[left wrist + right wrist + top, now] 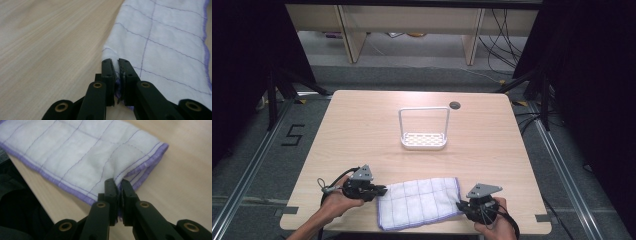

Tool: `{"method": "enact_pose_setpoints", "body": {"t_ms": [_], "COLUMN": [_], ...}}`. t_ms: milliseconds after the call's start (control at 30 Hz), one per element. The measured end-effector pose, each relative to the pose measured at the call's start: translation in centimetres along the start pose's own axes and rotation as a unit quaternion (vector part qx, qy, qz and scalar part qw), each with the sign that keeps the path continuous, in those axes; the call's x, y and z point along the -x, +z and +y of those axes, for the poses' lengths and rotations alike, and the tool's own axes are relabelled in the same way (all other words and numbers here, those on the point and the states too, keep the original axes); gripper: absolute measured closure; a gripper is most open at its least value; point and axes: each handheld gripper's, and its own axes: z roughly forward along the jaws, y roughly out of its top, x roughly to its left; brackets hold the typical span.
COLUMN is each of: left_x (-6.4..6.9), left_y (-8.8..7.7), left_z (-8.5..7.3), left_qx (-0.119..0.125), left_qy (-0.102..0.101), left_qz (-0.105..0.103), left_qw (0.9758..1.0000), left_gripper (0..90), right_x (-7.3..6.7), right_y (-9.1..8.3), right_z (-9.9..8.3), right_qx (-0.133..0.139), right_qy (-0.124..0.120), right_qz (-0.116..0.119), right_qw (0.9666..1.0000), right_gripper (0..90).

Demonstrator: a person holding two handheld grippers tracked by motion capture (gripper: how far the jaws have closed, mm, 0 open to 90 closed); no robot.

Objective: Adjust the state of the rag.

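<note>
A white cloth [419, 202] with thin purple grid lines and a purple hem lies folded near the table's front edge. My left gripper [382, 190] is shut on the cloth's left edge; in the left gripper view the cloth [162, 40] is pinched between the black jaws of this gripper [117, 61]. My right gripper [460, 204] is shut on the cloth's right end; in the right gripper view its hemmed corner [140, 167] is clamped at that gripper's tips [118, 182]. A hand holds each gripper from below.
A white wire rack [424, 131] with a perforated base stands at the table's middle, behind the cloth. A round cable hole [455, 105] sits near the table's far edge. The wooden table [362, 130] ends just in front of the cloth.
</note>
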Motion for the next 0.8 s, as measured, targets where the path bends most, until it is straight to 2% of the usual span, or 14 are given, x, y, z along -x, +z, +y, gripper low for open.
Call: {"method": "enact_pose_setpoints", "body": {"t_ms": [33, 67, 100, 200, 233, 267, 300, 367, 400, 433, 567, 600, 633, 800], "left_x": [0.0, 0.7, 0.7, 1.6, 2.0, 2.4, 3.3, 3.7, 4.5, 4.7, 5.9, 6.1, 6.6, 7.4], "left_y": [0.0, -0.5, -0.5, -1.2, -1.4, -1.5, -1.7, -1.7, -1.8, -1.8, -1.7, -1.6, -1.5, -0.9], "left_z": [0.0, -0.3, -0.3, -0.8, -1.0, -1.1, -1.4, -1.6, -1.8, -1.9, -2.0, -2.1, -2.1, -1.8], "left_qx": [0.000, 0.011, 0.011, 0.024, 0.030, 0.035, 0.034, 0.035, 0.040, 0.035, 0.039, 0.038, 0.042, 0.037], "left_qy": [0.000, -0.009, -0.009, -0.020, -0.020, -0.019, -0.016, -0.018, -0.024, -0.018, -0.022, -0.014, -0.025, -0.006], "left_qz": [0.000, -0.013, -0.013, -0.021, -0.026, -0.032, -0.037, -0.041, -0.055, -0.054, -0.068, -0.073, -0.077, -0.080], "left_qw": [1.0000, 0.9998, 0.9998, 0.9993, 0.9990, 0.9987, 0.9986, 0.9984, 0.9974, 0.9978, 0.9967, 0.9965, 0.9958, 0.9961], "left_gripper": [82.8, 82.8, 82.7, 82.7, 82.7, 82.7, 82.7, 82.7, 82.7, 82.7, 82.4, 82.3, 82.3, 81.9], "right_x": [0.0, 0.7, 0.7, 2.3, 2.3, 3.0, 3.3, 3.5, 3.9, 3.8, 4.0, 4.0, 4.0, 4.0], "right_y": [0.0, 0.0, 0.0, 0.8, 0.8, 1.5, 1.9, 2.5, 3.4, 4.0, 5.9, 6.3, 6.3, 8.9], "right_z": [0.0, 1.2, 1.2, 3.9, 3.9, 5.4, 6.1, 6.7, 7.9, 8.5, 10.6, 11.0, 11.0, 12.7], "right_qx": [0.000, 0.000, 0.000, -0.003, -0.003, -0.020, -0.021, -0.021, -0.040, -0.042, -0.056, -0.058, -0.058, -0.063], "right_qy": [0.000, -0.017, -0.017, -0.030, -0.030, -0.042, -0.047, -0.051, -0.063, -0.058, -0.073, -0.080, -0.080, -0.098], "right_qz": [0.000, -0.004, -0.004, -0.014, -0.014, -0.013, -0.014, -0.014, -0.016, -0.017, -0.016, -0.013, -0.013, -0.005], "right_qw": [1.0000, 0.9998, 0.9998, 0.9995, 0.9995, 0.9988, 0.9986, 0.9983, 0.9971, 0.9973, 0.9956, 0.9951, 0.9951, 0.9932], "right_gripper": [86.0, 86.1, 86.1, 86.2, 86.2, 86.2, 86.2, 86.3, 86.2, 86.3, 86.3, 86.2, 86.2, 86.2]}}
